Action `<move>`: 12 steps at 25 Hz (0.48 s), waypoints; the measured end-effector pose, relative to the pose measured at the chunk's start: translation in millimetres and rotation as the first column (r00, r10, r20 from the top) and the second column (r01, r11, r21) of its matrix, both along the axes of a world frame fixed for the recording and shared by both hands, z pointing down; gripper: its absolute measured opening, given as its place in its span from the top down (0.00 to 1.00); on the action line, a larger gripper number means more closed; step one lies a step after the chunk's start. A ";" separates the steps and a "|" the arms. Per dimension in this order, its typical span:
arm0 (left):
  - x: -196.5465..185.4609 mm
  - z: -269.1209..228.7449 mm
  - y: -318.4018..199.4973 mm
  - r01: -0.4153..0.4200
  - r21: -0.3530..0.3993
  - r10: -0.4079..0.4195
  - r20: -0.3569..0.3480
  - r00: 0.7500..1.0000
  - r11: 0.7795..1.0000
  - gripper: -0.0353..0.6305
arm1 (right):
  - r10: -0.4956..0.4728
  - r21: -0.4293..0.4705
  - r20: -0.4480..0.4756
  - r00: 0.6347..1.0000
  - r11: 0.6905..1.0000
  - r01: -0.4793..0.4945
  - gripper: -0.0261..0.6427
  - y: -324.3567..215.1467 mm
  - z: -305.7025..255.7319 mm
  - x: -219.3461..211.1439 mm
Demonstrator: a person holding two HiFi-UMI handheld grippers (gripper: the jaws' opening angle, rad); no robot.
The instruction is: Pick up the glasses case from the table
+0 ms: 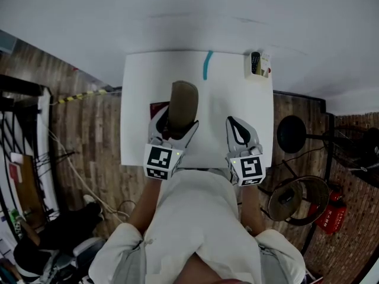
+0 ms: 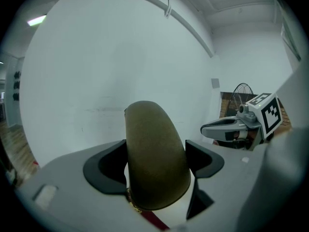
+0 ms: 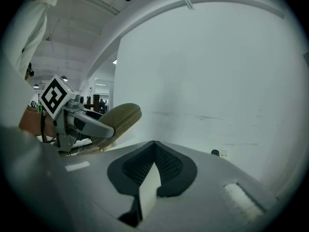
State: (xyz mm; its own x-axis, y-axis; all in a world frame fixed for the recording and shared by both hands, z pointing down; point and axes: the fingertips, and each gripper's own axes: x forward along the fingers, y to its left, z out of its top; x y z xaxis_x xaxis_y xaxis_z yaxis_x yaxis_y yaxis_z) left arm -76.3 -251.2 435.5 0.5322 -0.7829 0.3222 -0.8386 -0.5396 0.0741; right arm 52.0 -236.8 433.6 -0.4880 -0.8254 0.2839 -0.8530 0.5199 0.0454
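While my left gripper (image 1: 176,120) clamps the glasses case (image 1: 184,98), my right gripper (image 1: 234,123), at its three o'clock, is clenched empty.

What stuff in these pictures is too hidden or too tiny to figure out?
- Head view: the red thing is mostly covered by the glasses case and the left gripper, so I cannot tell what it is.
- Head view: the small holder at the table's far corner is too small to show its contents.
- Left gripper view: the case's lower end is hidden behind the gripper's body.
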 end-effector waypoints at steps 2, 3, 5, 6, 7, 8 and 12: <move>-1.9 -2.5 -0.8 -0.004 0.010 0.004 0.003 1.000 1.000 0.35 | 0.000 0.004 0.000 1.000 1.000 0.000 0.96 -0.8 -1.2 -2.8; -2.6 -3.1 -1.3 -0.006 0.013 0.006 0.004 1.000 1.000 0.35 | 0.000 0.005 0.000 1.000 1.000 0.000 0.96 -1.2 -1.4 -3.9; -4.1 -3.7 -1.9 -0.011 0.016 0.011 0.004 1.000 1.000 0.35 | 0.002 0.007 0.000 1.000 1.000 -0.002 0.96 -1.7 -1.9 -6.1; -5.1 -4.0 -2.2 -0.012 0.016 0.012 0.002 1.000 1.000 0.35 | 0.002 0.008 -0.001 1.000 1.000 -0.002 0.96 -1.8 -2.4 -7.5; -6.1 -4.1 -2.5 -0.014 0.017 0.014 0.001 1.000 1.000 0.35 | 0.003 0.009 -0.001 1.000 1.000 -0.003 0.96 -1.9 -3.0 -9.2; -7.2 -3.9 -3.0 -0.016 0.017 0.016 0.001 1.000 1.000 0.35 | 0.003 0.009 -0.002 1.000 1.000 -0.003 0.95 -2.2 -3.6 -10.9; -10.2 -2.7 -4.8 -0.026 0.015 0.026 0.000 1.000 1.000 0.35 | 0.009 0.007 -0.006 1.000 1.000 -0.009 0.96 -3.3 -3.0 -15.6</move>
State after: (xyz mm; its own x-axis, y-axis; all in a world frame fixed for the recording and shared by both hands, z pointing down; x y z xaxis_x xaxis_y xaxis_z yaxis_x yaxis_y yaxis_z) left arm -86.5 -256.0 432.8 0.5524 -0.7737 0.3102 -0.8244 -0.5622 0.0659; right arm 36.4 -240.1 430.6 -0.4788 -0.8318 0.2807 -0.8574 0.5118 0.0543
